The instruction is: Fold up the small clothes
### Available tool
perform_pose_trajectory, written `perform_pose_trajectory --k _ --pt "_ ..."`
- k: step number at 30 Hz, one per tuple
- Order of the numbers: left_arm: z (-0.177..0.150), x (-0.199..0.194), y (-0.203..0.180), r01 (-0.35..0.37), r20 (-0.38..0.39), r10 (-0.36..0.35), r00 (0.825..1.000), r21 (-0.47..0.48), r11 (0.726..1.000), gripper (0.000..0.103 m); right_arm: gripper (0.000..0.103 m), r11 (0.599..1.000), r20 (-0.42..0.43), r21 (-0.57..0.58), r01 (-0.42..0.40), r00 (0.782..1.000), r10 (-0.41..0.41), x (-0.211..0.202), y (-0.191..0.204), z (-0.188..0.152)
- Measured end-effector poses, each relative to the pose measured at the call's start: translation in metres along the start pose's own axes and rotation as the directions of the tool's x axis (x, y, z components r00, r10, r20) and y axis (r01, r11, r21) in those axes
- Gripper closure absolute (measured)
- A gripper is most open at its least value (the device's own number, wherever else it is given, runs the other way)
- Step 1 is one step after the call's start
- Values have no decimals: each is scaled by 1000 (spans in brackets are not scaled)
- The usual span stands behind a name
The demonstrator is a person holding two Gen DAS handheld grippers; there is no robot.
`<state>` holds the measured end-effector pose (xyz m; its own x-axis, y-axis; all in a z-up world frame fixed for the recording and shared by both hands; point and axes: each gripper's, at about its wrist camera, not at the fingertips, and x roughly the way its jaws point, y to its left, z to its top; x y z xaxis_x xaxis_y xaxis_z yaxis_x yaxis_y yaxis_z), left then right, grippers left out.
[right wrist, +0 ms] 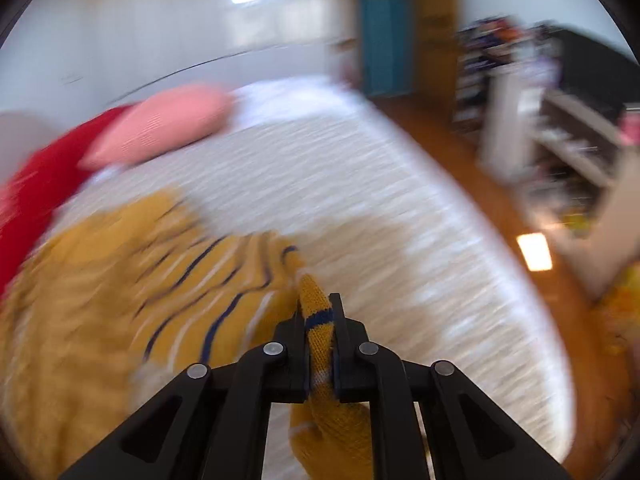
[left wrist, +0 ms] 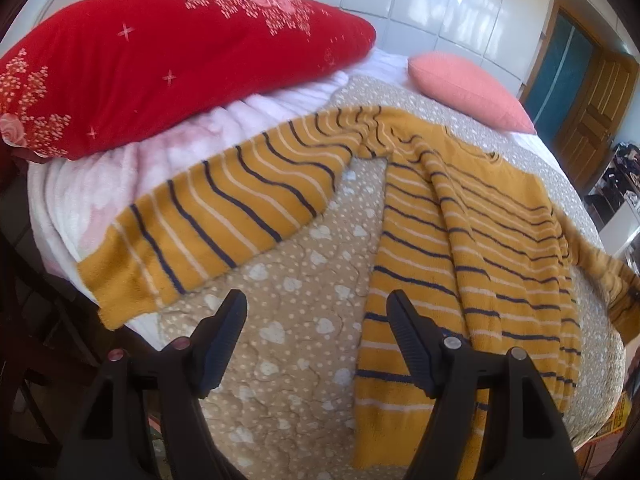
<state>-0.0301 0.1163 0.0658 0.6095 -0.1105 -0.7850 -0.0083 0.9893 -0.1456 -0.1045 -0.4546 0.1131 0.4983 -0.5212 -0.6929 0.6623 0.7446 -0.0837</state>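
A mustard-yellow sweater (left wrist: 472, 240) with navy and white stripes lies spread on the bed, one sleeve (left wrist: 208, 224) stretched toward the left. My left gripper (left wrist: 316, 300) is open and empty, above the beige blanket between that sleeve and the sweater's body. In the blurred right wrist view, my right gripper (right wrist: 319, 312) is shut on the sweater (right wrist: 132, 280), pinching a fold of its knit (right wrist: 318, 332) between the fingers and holding it just above the bed.
A beige heart-print blanket (left wrist: 296, 320) covers the bed. A red pillow (left wrist: 168, 60) and a pink cushion (left wrist: 468, 88) lie at the head. A wooden floor (right wrist: 520, 216), shelves (right wrist: 560, 136) and a door (left wrist: 592, 100) lie beyond the bed's right edge.
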Motion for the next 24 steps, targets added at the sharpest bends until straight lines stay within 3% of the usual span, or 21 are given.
perform_pose_trajectory --k 1,3,5,7,10,11,13,14,16,17,19,21,24 --pt "-2 4 -1 4 -14 -4 1000 3 1000 31 89 999 -29 23 31 999 -31 7 -4 5" --pt "-7 13 -3 21 -46 -20 999 6 1000 31 89 992 -49 105 -75 996 80 3 -12 1" --pt "-13 24 -2 41 -87 -41 995 4 999 31 66 974 -49 93 -208 976 213 -14 3 -18" --pt "-17 33 -2 60 -115 -60 992 -4 998 31 59 947 -68 51 -316 945 319 -28 20 -40" --pt "-21 41 -3 84 -125 -85 988 -15 996 28 59 867 -153 3 -498 857 492 -48 57 -84" --pt "-21 43 -3 96 -118 -97 988 -13 995 23 59 821 -191 -3 -571 806 560 -53 74 -100" --pt "-24 46 -4 115 -118 -115 986 -8 993 18 59 765 -226 -7 -644 746 626 -63 95 -120" --pt "-25 48 -5 117 -119 -117 986 -2 993 16 59 718 -248 0 -696 695 675 -68 109 -132" --pt "-28 49 -8 127 -114 -125 986 15 992 13 59 668 -272 24 -744 638 720 -67 117 -147" --pt "-30 48 -8 139 -114 -136 984 17 990 13 59 633 -289 59 -772 593 751 -69 123 -156" --pt "-34 47 -8 171 -118 -168 979 16 985 13 59 604 -313 105 -790 550 774 -68 130 -172" --pt "-39 44 -8 209 -130 -206 970 11 978 15 59 601 -314 121 -790 544 778 -65 129 -178" --pt "-47 35 -4 221 -121 -217 969 17 975 34 59 588 -306 152 -794 529 792 -67 115 -182"
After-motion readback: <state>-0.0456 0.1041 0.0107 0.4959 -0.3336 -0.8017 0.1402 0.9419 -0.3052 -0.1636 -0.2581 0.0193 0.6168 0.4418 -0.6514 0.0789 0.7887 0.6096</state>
